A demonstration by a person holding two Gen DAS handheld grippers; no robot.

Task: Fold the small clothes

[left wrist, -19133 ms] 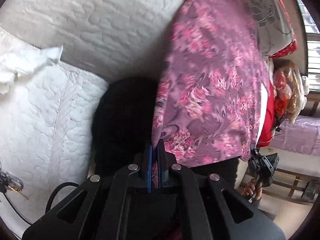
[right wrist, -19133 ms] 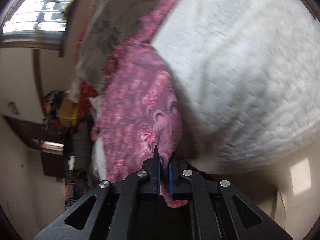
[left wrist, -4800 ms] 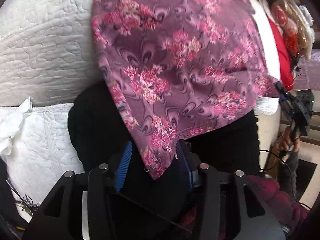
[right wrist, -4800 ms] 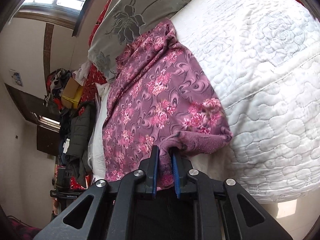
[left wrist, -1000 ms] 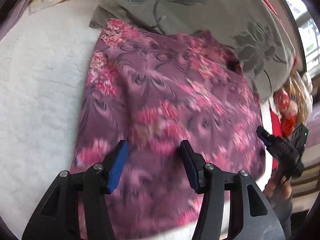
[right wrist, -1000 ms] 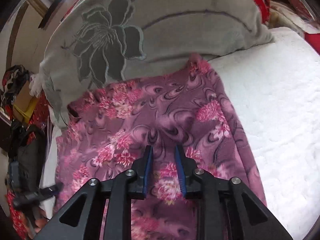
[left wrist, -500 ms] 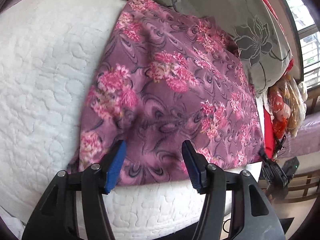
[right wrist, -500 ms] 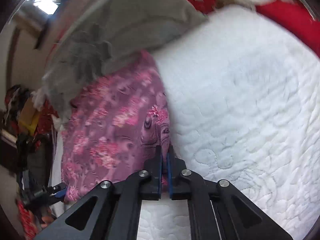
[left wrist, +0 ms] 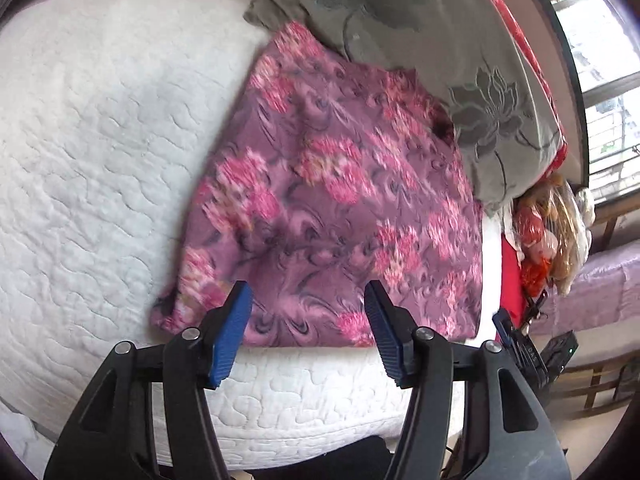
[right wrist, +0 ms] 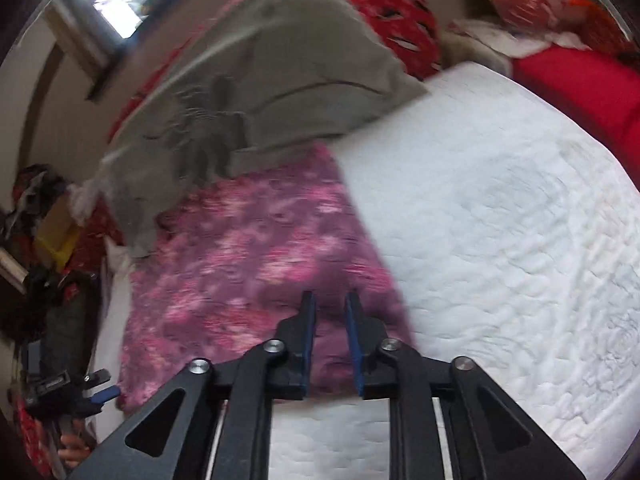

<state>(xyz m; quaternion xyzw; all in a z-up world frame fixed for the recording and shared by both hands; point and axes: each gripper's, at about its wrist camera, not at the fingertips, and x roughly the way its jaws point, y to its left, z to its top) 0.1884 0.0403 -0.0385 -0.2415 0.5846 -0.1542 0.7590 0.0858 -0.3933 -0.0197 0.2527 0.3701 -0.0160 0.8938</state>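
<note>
A purple garment with pink flowers (left wrist: 332,216) lies folded and flat on the white quilted bed (left wrist: 100,128); it also shows in the right wrist view (right wrist: 256,264). My left gripper (left wrist: 306,312) is wide open and empty, above the garment's near edge. My right gripper (right wrist: 330,312) is open by a narrow gap and empty, above the garment's near right corner. The other gripper shows small at the edge of each view (left wrist: 520,350) (right wrist: 68,394).
A grey blanket with a flower pattern (left wrist: 432,44) overlaps the garment's far edge; it also shows in the right wrist view (right wrist: 272,80). Red bedding (right wrist: 580,84) and bagged items (left wrist: 552,220) lie at the bed's side. White quilt (right wrist: 500,220) stretches to the right.
My right gripper was shut at the garment's right edge half a second ago; now it is open with nothing in it. My left gripper has stayed open and drawn back a little.
</note>
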